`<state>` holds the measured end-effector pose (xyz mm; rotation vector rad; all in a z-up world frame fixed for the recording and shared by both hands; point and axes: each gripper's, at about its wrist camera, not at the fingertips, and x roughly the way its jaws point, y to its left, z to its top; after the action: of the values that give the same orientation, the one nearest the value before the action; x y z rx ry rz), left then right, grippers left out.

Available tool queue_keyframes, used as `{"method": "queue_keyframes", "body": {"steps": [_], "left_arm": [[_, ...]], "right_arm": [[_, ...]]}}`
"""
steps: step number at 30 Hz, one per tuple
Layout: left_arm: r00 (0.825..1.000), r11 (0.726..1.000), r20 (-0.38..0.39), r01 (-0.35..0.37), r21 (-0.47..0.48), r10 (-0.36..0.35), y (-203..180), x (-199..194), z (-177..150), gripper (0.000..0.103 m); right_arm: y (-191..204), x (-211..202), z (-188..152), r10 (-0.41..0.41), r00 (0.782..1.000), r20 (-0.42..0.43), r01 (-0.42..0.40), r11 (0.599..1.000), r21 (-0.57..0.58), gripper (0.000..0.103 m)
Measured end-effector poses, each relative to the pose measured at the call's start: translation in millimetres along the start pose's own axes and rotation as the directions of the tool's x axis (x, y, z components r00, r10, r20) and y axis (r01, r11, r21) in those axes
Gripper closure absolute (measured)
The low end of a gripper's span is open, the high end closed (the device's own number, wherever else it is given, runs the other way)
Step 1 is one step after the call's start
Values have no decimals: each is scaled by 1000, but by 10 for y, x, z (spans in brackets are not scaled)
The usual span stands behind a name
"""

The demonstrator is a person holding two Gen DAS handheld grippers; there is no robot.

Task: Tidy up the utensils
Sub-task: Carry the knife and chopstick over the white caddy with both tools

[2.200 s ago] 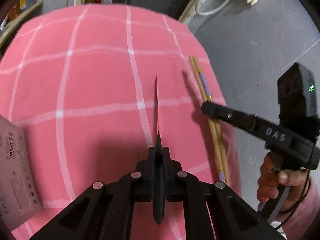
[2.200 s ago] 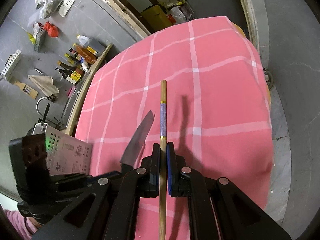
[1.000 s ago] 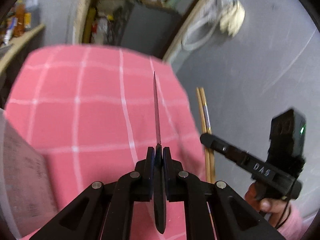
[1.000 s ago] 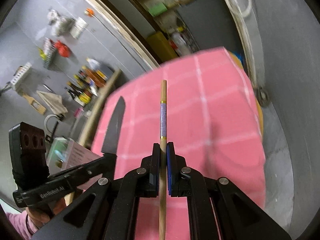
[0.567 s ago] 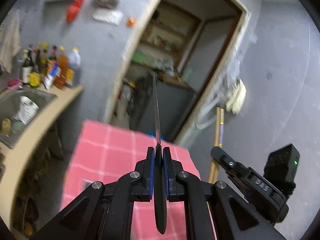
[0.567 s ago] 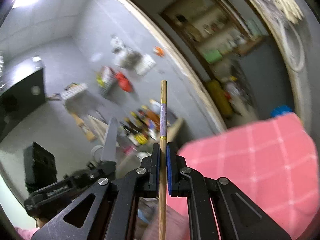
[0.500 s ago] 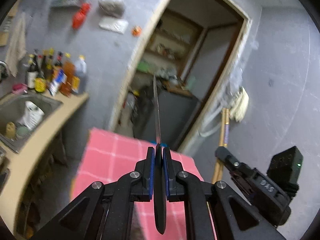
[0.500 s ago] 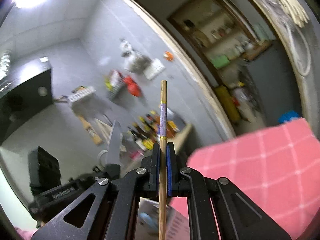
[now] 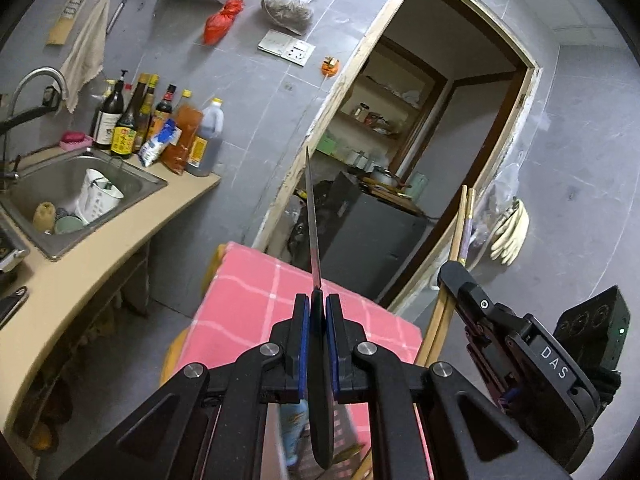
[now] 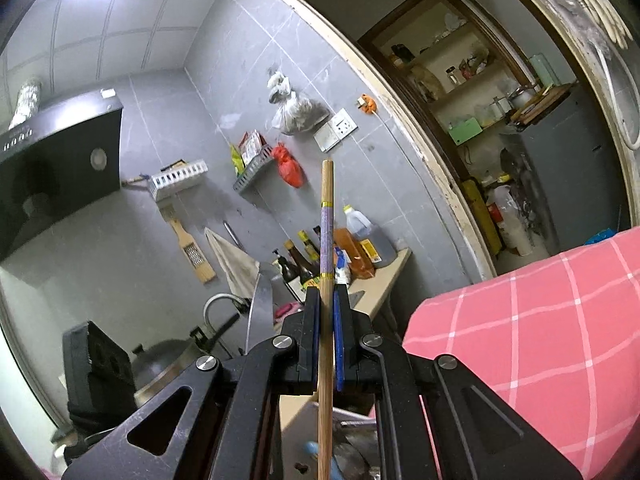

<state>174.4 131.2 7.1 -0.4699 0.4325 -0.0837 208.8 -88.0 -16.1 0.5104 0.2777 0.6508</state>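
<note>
My left gripper [image 9: 317,312] is shut on a kitchen knife [image 9: 313,220], black handle between the pads, blade edge-on and pointing up. My right gripper [image 10: 327,300] is shut on a pair of wooden chopsticks [image 10: 326,248] with a purple band, held upright. Both are raised high above the pink checked table [image 9: 256,300]. The right gripper [image 9: 452,276] and the chopsticks [image 9: 464,220] also show in the left wrist view, to the right of the knife. The knife blade [image 10: 258,304] and the left gripper's body show at lower left in the right wrist view.
A perforated utensil holder [image 9: 344,432] with a blue-handled item inside sits below the left gripper. A counter with a steel sink [image 9: 72,192] and sauce bottles [image 9: 160,128] runs at left. A doorway [image 9: 432,152] with a dark cabinet stands behind the table.
Both grippers lifted the knife and chopsticks off the table and tilted them upright. The views swung from the tablecloth up to the kitchen wall and doorway.
</note>
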Motion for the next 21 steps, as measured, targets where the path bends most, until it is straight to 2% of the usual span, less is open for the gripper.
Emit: {"method": "queue_keyframes", "body": {"steps": [10, 15, 21], "left_arm": [[1000, 994, -11, -23, 103, 24, -95, -79, -239, 95], [999, 992, -33, -36, 118, 40, -72, -120, -281, 95], [998, 989, -48, -44, 138, 51, -69, -180, -294, 95]], "right_arm": [[49, -80, -171, -16, 999, -29, 13, 997, -80, 97], [88, -126, -143, -21, 999, -39, 17, 994, -109, 97], [232, -254, -124, -19, 998, -56, 8, 981, -194, 97]]}}
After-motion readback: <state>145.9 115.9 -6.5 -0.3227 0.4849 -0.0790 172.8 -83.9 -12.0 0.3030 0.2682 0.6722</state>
